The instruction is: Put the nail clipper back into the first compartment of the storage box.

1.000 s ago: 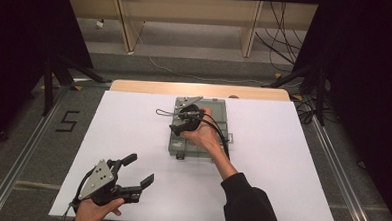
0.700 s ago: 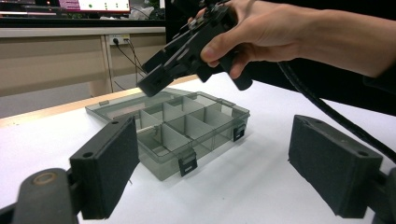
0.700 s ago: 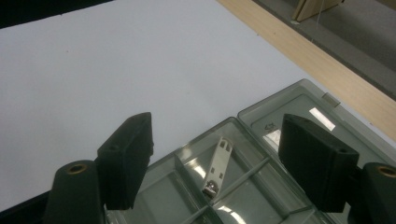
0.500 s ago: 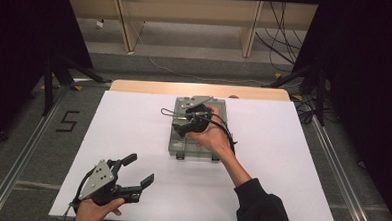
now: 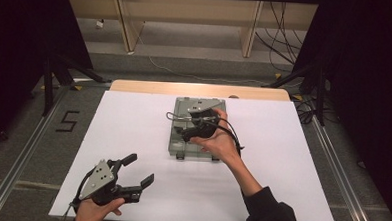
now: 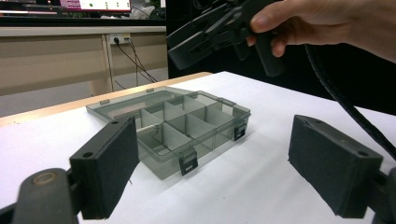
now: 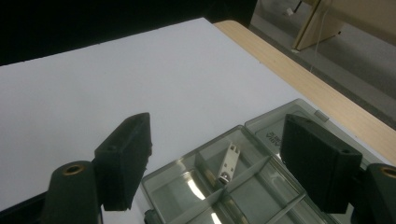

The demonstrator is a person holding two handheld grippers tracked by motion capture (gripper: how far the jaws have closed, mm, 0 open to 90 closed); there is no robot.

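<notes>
Since half a second ago my right gripper (image 5: 199, 124) has slid toward frame top over the box (image 5: 180, 140); jaws apart, empty; the small metal clip (image 7: 228, 163) lies in a compartment directly below-centre, long axis running up-frame; left gripper (image 5: 136, 174) open, far lower left.

A white sheet (image 5: 132, 138) covers most of the table, leaving a strip of wooden tabletop (image 5: 150, 87) bare along the far edge. Metal rails (image 5: 27, 148) run along the floor on both sides of the table. A black "5" (image 5: 67, 121) is marked on the grey floor to the left, near the legs of a black stand (image 5: 50, 74). Beyond the table stands a wooden bench on 2 legs (image 5: 128, 22), with dark cables (image 5: 282, 34) hanging at its right and a thin pale cord (image 5: 185, 74) lying on the floor. The left gripper view shows a wall socket (image 6: 116, 38).
</notes>
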